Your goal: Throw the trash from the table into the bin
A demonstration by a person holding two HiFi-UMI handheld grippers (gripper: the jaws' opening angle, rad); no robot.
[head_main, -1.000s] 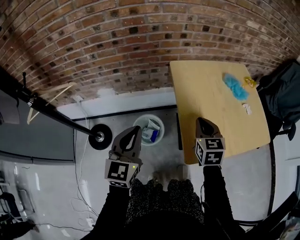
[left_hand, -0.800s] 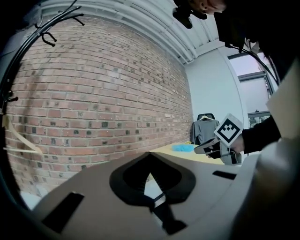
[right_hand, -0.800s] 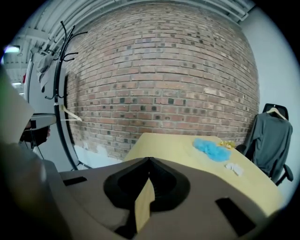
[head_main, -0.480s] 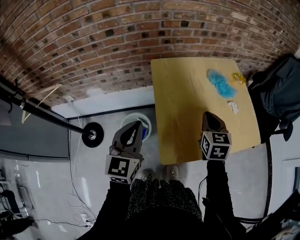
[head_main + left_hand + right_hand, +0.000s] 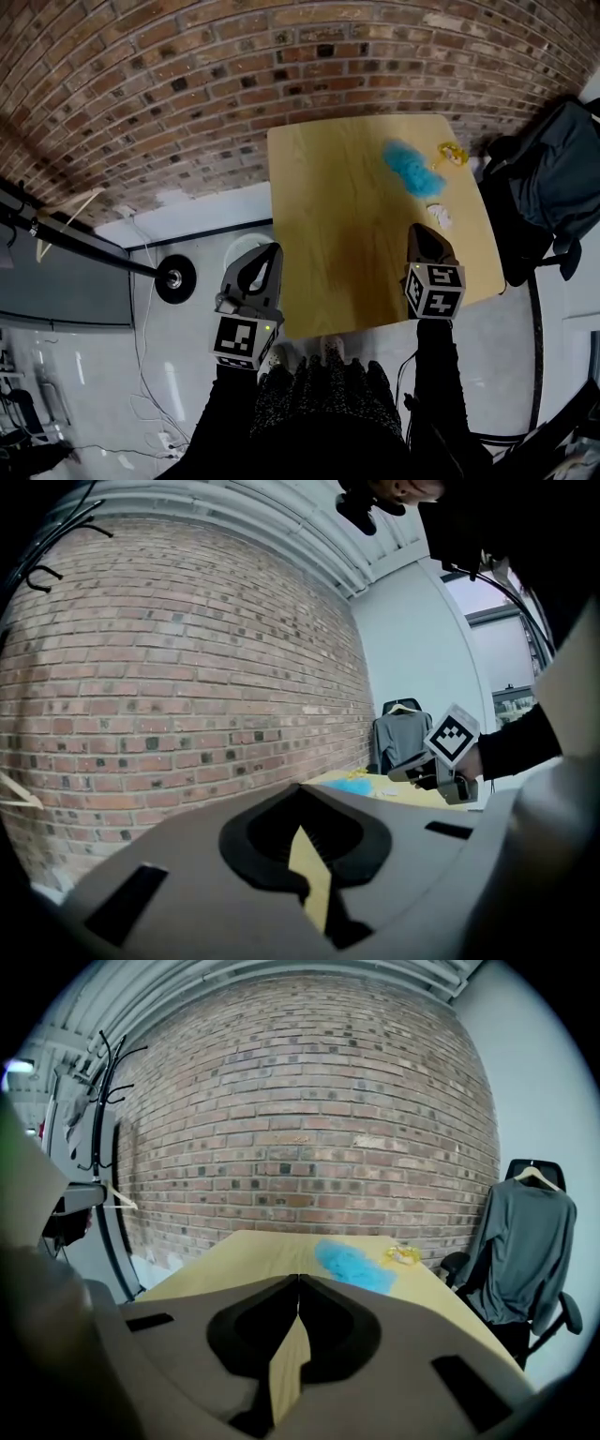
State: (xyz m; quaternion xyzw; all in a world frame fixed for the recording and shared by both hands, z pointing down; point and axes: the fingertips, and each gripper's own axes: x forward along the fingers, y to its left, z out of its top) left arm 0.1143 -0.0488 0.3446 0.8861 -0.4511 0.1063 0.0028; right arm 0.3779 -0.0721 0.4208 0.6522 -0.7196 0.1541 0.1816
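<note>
On the far right part of the wooden table [image 5: 328, 216] lie a blue fluffy scrap [image 5: 411, 169], a yellow wrapper [image 5: 452, 153] and a small crumpled white paper [image 5: 439, 216]. My right gripper [image 5: 419, 228] hangs over the table just short of the white paper, shut and empty. My left gripper [image 5: 273, 247] is at the table's left edge, over the floor, with its jaws also together and nothing in them. The right gripper view shows the right gripper [image 5: 299, 1279] facing the blue scrap [image 5: 354, 1265] and the yellow wrapper [image 5: 405, 1254]. I see no bin.
A brick wall [image 5: 234, 84] runs behind the table. An office chair with a dark jacket [image 5: 553, 187] stands at the table's right side. On the floor to the left are a black round stand base [image 5: 173, 278] with a pole, and cables [image 5: 150, 375].
Both grippers have shifted rightward along the table's near side. The table now sits further left in the head view, and the bin by the left gripper has dropped out of sight.
</note>
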